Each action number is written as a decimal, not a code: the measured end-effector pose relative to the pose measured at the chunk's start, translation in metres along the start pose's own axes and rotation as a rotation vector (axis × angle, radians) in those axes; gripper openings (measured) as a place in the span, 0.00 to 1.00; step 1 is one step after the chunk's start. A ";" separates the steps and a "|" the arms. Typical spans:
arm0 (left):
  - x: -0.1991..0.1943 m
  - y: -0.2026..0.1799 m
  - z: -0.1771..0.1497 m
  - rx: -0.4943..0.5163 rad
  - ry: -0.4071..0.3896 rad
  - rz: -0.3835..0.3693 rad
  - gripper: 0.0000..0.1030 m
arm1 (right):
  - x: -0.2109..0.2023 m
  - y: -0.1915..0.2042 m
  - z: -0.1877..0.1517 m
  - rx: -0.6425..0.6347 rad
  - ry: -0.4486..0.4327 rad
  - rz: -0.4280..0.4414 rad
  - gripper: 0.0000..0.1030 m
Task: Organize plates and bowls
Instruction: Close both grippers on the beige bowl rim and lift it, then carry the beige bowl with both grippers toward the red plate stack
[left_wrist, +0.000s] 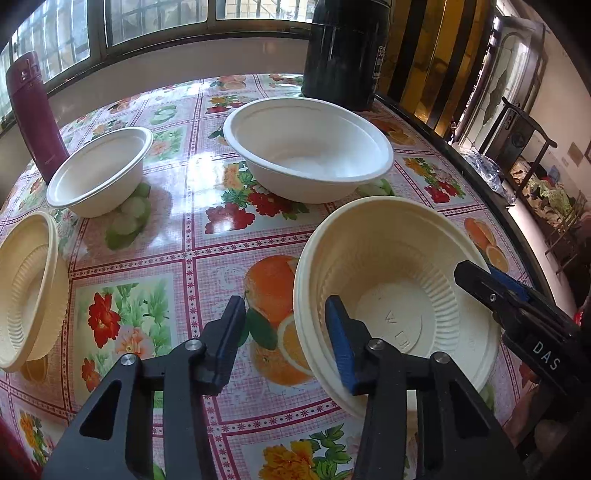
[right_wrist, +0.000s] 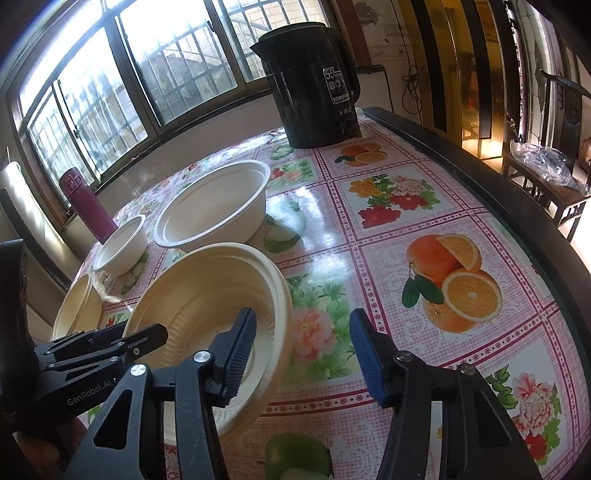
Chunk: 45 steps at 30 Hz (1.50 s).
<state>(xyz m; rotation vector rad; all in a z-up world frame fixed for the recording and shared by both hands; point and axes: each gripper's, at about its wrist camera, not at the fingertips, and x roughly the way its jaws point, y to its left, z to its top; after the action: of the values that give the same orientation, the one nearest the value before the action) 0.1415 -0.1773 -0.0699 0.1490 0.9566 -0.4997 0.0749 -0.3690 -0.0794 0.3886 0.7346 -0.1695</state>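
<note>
Left gripper (left_wrist: 284, 336) straddling the near-left rim of the cream ribbed bowl (left_wrist: 399, 280): blue-padded finger (left_wrist: 341, 350) inside the bowl, the other finger (left_wrist: 227, 339) outside over the tablecloth (left_wrist: 177, 258). Jaws partly open, a clear gap on the outer side; no firm clamp visible, though contact of the inner pad with the wall hard to judge from this angle.

Right gripper (right_wrist: 301, 354) astride the opposite rim of the same bowl (right_wrist: 207, 288): one finger (right_wrist: 240, 350) inside, the other (right_wrist: 367, 358) outside above the cloth. Jaws likewise partly open, not pressed on the rim as far as visible. Bowl tilted, nearest of all the dishes, on the floral and fruit-print cloth.

Further out: second cream ribbed bowl (left_wrist: 26, 291) at the left edge, also tilted. Behind, small white bowl (left_wrist: 99, 170) upright, and large white bowl (left_wrist: 308, 147) upright beside it, apart from each other. Maroon flask (left_wrist: 33, 114) standing just behind the small white bowl. Black kettle (right_wrist: 310, 85) at the far side of the table near the window (right_wrist: 129, 74). Dark wooden chair (right_wrist: 546, 147) with a plastic bag (right_wrist: 543, 162) off to the right.
</note>
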 end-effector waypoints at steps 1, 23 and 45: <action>0.000 0.000 -0.001 0.001 0.001 -0.001 0.40 | 0.001 0.000 -0.001 -0.001 0.001 -0.002 0.37; -0.014 0.000 -0.016 -0.004 0.013 -0.045 0.16 | -0.002 0.020 -0.009 -0.076 -0.007 0.047 0.13; -0.150 0.120 -0.094 -0.209 -0.152 0.229 0.17 | -0.032 0.183 -0.064 -0.220 -0.047 0.331 0.14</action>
<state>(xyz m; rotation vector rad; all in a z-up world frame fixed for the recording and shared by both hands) 0.0572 0.0105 -0.0139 0.0306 0.8250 -0.1950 0.0642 -0.1754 -0.0486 0.2898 0.6254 0.2122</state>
